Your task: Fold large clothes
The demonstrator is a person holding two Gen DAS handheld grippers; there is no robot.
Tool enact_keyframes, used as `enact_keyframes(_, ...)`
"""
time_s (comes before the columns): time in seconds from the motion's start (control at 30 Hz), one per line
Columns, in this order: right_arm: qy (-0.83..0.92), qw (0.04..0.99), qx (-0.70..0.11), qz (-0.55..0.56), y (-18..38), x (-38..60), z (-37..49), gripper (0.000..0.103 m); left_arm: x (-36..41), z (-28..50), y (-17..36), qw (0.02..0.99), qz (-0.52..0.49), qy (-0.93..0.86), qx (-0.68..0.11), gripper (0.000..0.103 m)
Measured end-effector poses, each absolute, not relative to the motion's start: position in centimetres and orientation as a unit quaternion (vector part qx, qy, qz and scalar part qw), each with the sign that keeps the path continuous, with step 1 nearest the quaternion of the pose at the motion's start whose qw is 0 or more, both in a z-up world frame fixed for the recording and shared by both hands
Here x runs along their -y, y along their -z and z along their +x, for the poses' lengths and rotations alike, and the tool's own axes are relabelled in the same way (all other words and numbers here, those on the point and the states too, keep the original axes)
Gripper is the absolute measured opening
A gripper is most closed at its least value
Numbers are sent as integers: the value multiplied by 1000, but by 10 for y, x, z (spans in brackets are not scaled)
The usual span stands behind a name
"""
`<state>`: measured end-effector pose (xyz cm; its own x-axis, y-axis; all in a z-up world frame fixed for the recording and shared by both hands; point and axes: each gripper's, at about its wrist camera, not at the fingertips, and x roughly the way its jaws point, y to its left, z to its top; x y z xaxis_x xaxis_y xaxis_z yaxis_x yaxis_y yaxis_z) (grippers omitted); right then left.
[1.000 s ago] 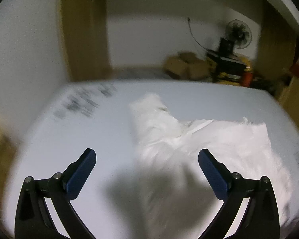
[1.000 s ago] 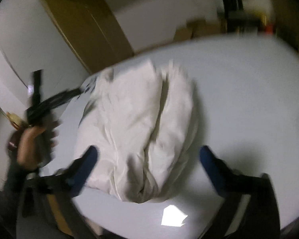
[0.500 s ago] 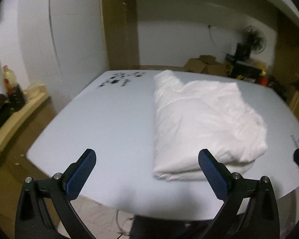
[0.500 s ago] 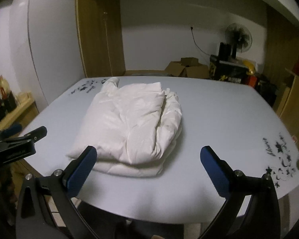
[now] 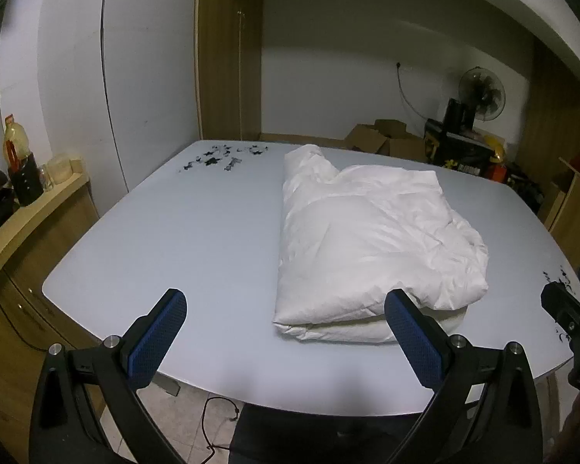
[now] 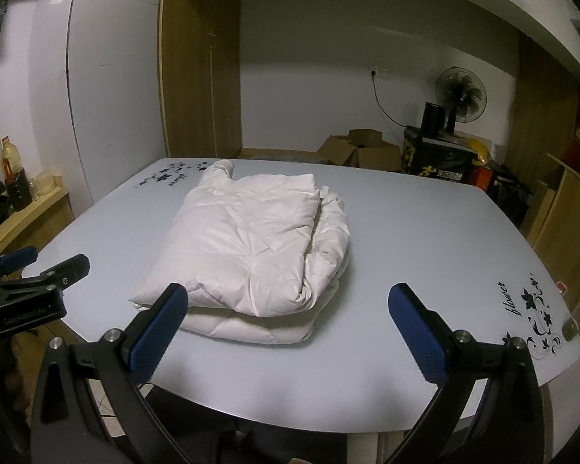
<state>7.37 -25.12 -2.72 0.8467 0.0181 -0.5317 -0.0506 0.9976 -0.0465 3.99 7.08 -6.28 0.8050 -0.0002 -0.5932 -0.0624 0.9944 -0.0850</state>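
White jacket (image 6: 255,247) lies folded mid-surface (image 6: 425,239), at 12 o'clock from both grippers. Left gripper (image 5: 286,328) and right gripper (image 6: 290,324): fingers wide, empty. Risk: puffy layers springing open unpressed.

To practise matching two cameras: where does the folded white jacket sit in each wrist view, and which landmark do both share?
Left wrist: jacket lies right of centre on the table.
Right wrist: jacket lies left of centre.
Shared landmark: the fan at the back right.
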Motion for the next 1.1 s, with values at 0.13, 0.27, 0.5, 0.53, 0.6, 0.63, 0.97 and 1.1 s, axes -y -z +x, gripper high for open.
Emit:
enact_keyframes(0.13, -21, 960, -278, -31, 28, 253, 73, 103, -72, 42, 63, 947, -51, -17, -316, 103)
enact_keyframes(0.27, -23, 959, -280, -33, 29, 251, 74, 103, -71, 42, 64, 947, -50, -17, -318, 102)
enact_keyframes(0.5, -22, 960, -277, -37, 29, 249, 73, 103, -69, 40, 63, 947, -53, -9, -316, 103)
enact_keyframes(0.53, -16, 961, -273, -43, 29, 247, 72, 103, -69, 40, 63, 947, -53, -8, -316, 103)
enact_keyframes(0.6, -9, 961, -270, -53, 29, 244, 72, 103, -68, 40, 63, 947, -53, -8, -316, 103)
enact_keyframes(0.63, -12, 961, -273, -52, 29, 243, 72, 103, -68, 40, 63, 947, -53, -9, -316, 103)
enact_keyframes(0.97, 6, 967, -252, -41, 23, 244, 64, 103, -68, 40, 63, 946, -52, -9, -320, 103)
enact_keyframes(1.1, 6, 967, -251, -37, 22, 244, 62, 103, -68, 38, 62, 946, -51, -9, -321, 103)
